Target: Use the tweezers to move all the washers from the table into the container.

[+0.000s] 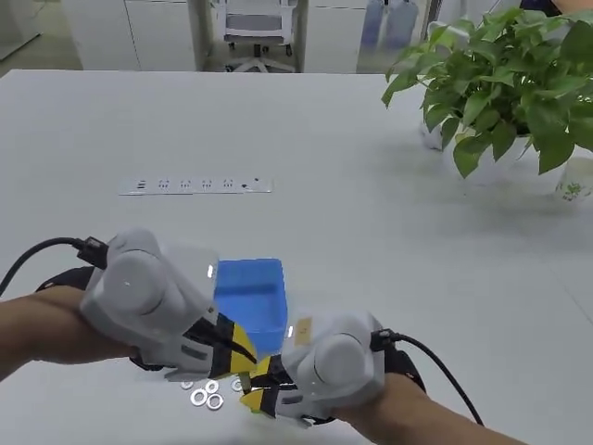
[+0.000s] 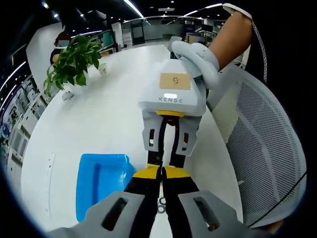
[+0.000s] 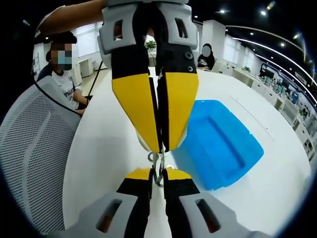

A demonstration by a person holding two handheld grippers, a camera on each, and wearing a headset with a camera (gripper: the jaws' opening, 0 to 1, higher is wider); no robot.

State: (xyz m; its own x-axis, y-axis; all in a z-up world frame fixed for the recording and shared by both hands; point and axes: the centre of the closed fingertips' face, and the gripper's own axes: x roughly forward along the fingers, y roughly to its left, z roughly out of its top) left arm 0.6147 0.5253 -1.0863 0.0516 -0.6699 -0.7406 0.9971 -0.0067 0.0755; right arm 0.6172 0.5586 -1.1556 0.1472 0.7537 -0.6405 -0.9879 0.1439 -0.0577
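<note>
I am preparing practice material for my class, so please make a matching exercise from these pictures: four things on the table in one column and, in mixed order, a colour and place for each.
Things:
1. container
2. washers
3. power strip
4. plant

Colour and place:
a. green, at the far right
b. blue, between the washers and the power strip
c. white, lying flat beyond the container
d. silver, a small group at the near side

Pairs: 1-b; 2-d; 3-c; 4-a

Bare table around blue container; power strip, plant well beyond.
</note>
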